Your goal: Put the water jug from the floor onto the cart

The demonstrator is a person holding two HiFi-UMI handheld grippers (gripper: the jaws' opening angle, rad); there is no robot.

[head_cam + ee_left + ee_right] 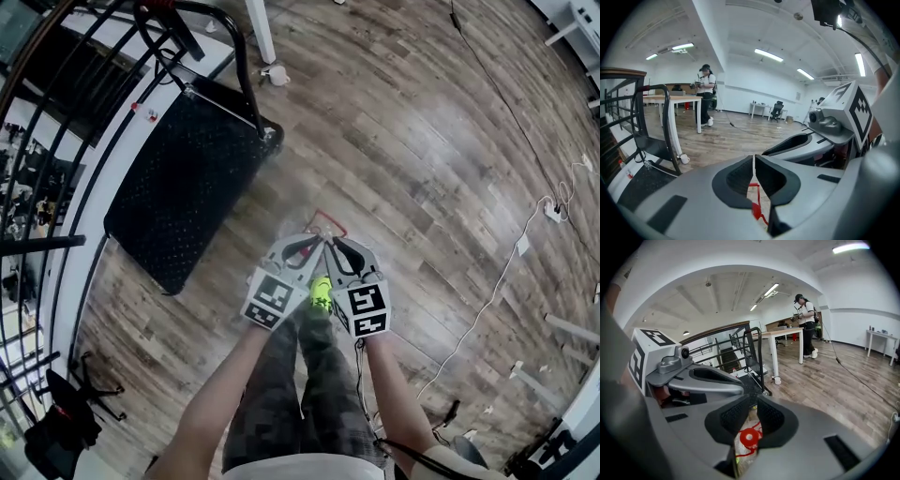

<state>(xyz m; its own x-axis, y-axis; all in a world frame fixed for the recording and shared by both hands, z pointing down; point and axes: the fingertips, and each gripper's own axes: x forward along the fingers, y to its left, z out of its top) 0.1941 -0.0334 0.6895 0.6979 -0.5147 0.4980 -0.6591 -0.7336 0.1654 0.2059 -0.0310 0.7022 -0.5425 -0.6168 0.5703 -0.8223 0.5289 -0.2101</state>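
The water jug stands on the wooden floor just in front of my feet; it is clear, so mostly its red handle [325,222] shows. My left gripper [314,246] and right gripper [335,247] hang side by side right over it, tips nearly touching each other. Both are shut with nothing between the pads. The red handle [757,206] shows below the left jaws and the red cap [749,437] below the right jaws. The cart [178,187], a black flat deck with an upright black push bar [246,84], sits on the floor to the left of the jug.
A black stair railing [56,141] runs along the left beside the cart. A white table leg with a caster [267,56] stands beyond the cart. Cables and a power strip [555,214] lie on the floor at right. A person [705,93] stands at a far table.
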